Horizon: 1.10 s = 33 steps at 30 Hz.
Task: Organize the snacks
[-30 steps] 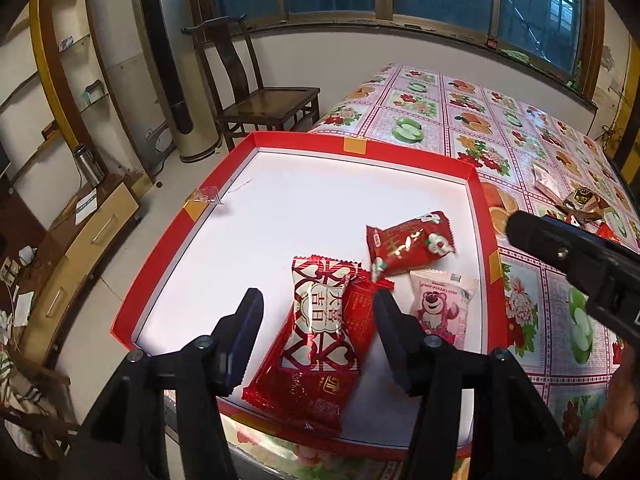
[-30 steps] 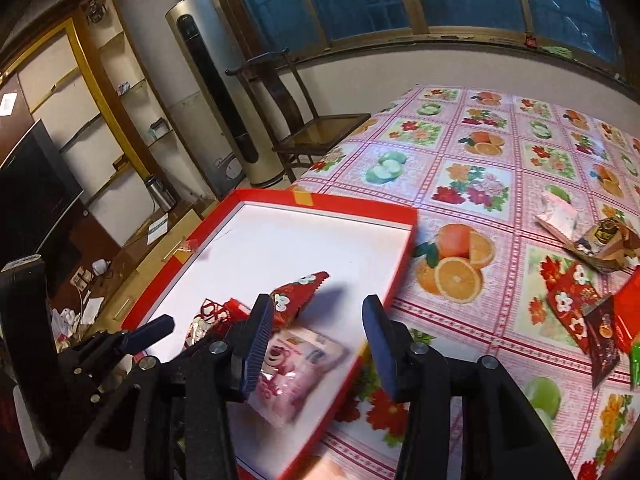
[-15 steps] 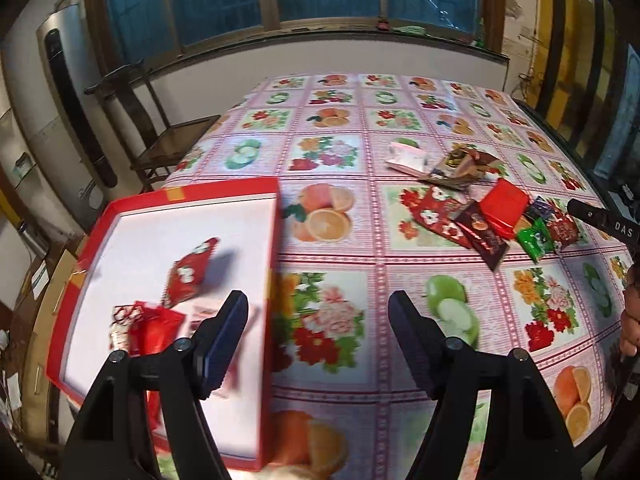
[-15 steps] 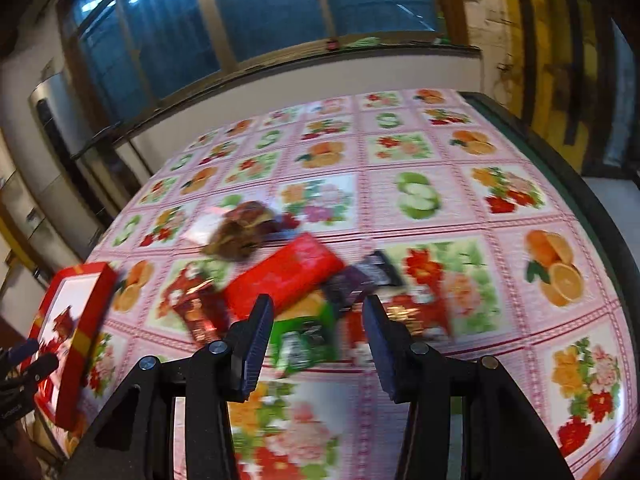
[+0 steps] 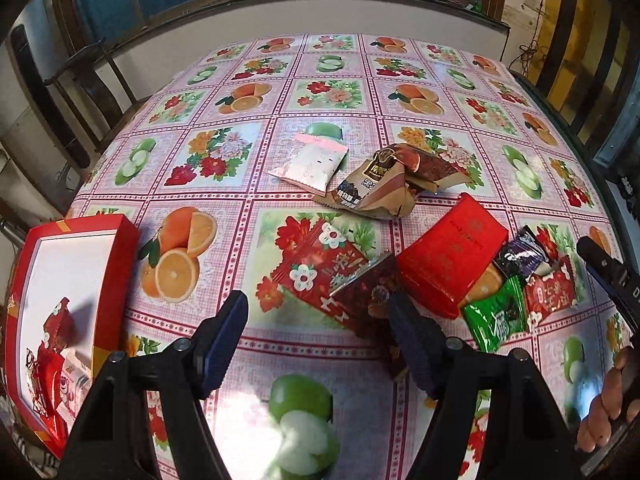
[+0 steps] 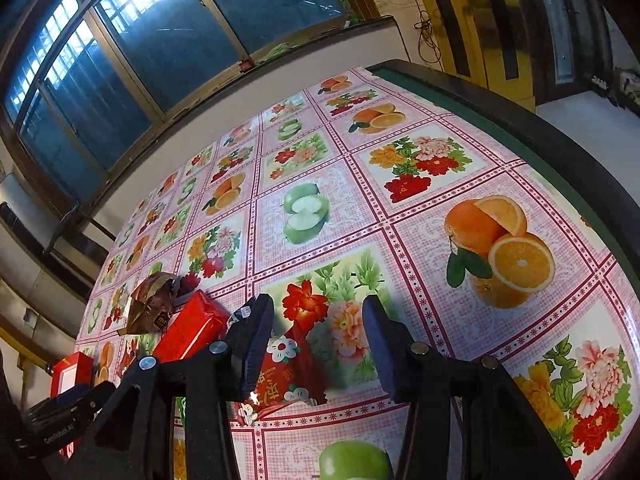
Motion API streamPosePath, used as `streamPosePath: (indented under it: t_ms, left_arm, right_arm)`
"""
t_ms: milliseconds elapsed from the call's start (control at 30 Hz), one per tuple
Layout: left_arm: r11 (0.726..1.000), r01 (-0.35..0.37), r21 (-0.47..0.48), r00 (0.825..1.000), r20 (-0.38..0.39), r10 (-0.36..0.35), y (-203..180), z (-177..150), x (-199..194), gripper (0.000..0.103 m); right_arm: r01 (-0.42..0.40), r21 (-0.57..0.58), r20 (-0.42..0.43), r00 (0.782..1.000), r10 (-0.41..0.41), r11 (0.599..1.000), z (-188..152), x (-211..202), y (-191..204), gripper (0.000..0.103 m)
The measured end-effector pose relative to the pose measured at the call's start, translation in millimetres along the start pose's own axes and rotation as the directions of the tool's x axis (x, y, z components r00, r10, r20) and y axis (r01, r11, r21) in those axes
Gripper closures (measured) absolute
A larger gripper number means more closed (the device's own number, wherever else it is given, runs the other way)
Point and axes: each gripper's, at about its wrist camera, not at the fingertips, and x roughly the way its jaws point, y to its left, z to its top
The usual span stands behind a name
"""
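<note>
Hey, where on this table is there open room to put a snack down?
Bare tablecloth stretches from the pale pink packet to the window wall, and between the red tray and the flowered red packet. Crowded: around the red box on the right.

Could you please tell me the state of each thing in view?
left tool: open, jaws just widened, gripping nothing.
right tool: open, poised over a red packet.
red tray: holds some packets.
red box: closed.
brown wrapper: crumpled.

A table by the windows

A fruit-and-flower tablecloth (image 5: 328, 96) covered the table; a dark wooden chair (image 5: 86, 80) stood beside it, under blue-paned windows (image 6: 168, 36) along the wall.
</note>
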Motion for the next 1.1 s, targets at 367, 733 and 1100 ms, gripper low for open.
streamPosePath:
  t_ms: [367,733,1100]
  left_arm:
    - [0.992,-0.047,0.118,0.998,-0.043,0.052,-6,-10,12,0.031]
    - [0.967,0.025,0.255,0.998,-0.063,-0.009,25,-86,-20,0.031]
    - [0.990,0.086,0.109,0.996,0.017,-0.089,54,-82,-53,0.031]
  right_arm:
    - [-0.016,-0.184,-0.163,0.987,-0.014,0.983,-23,13,20,0.053]
    - [-0.176,-0.207,-0.297,0.948,0.110,0.962,-70,-47,-6,0.050]
    - [0.082,-0.115,-0.260,0.959,-0.110,0.990,-74,-79,-20,0.048]
